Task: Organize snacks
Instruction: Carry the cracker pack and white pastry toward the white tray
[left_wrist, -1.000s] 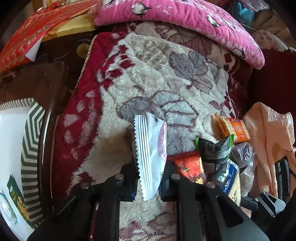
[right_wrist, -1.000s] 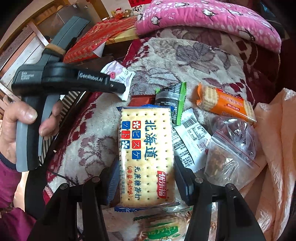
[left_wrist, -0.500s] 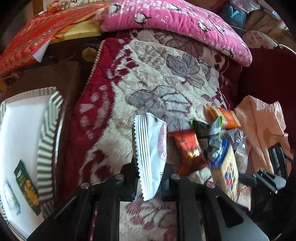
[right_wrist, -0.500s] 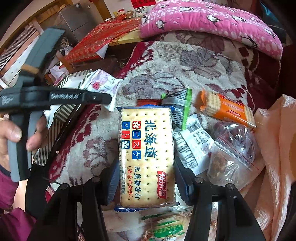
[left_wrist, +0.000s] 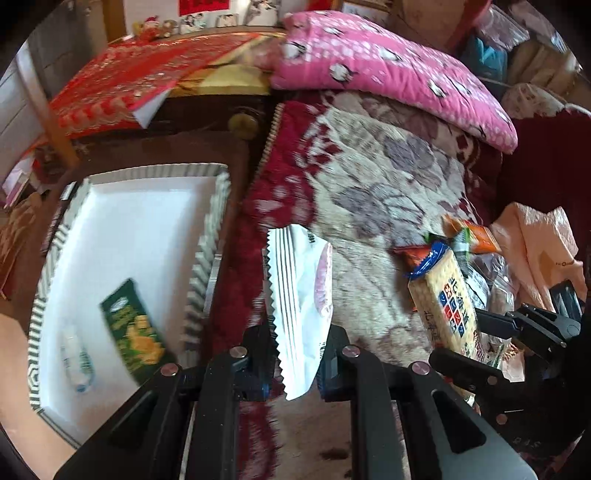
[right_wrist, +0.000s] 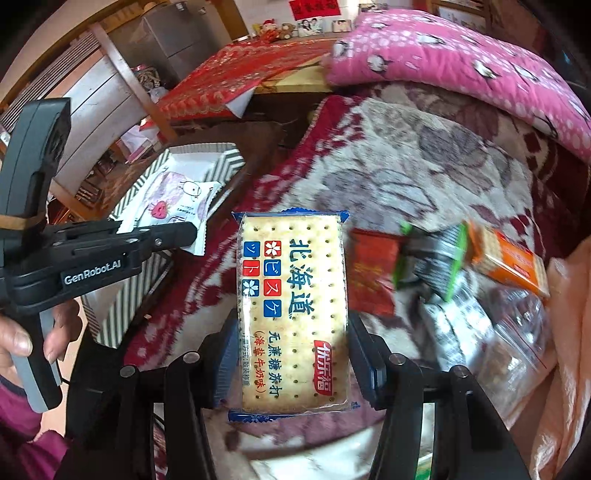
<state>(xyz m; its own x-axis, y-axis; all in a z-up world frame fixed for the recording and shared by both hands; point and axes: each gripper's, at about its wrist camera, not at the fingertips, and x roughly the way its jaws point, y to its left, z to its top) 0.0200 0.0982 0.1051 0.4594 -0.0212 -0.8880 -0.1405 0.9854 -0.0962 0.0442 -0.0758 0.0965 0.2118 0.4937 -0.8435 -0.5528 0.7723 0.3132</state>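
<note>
"GenRobot.AI" — left gripper (right_wrist: 177, 232)

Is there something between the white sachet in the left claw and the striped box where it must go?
Nothing visible blocks it. The white sachet hangs above the blanket; the striped box lies open beside it, mostly bare inside.

Red-and-cream floral blanket (left_wrist: 369, 192), pink dotted pillow (left_wrist: 388, 70), striped box (left_wrist: 207, 258).

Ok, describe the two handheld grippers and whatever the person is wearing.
Both grippers are black plastic with silver screw heads and blue pads inside the fingers. The left gripper, seen from the side, has a grey pistol-style handle, a tan band around its upright grey block and white "GenRobot.AI" lettering. The person's sleeve is magenta.
</note>
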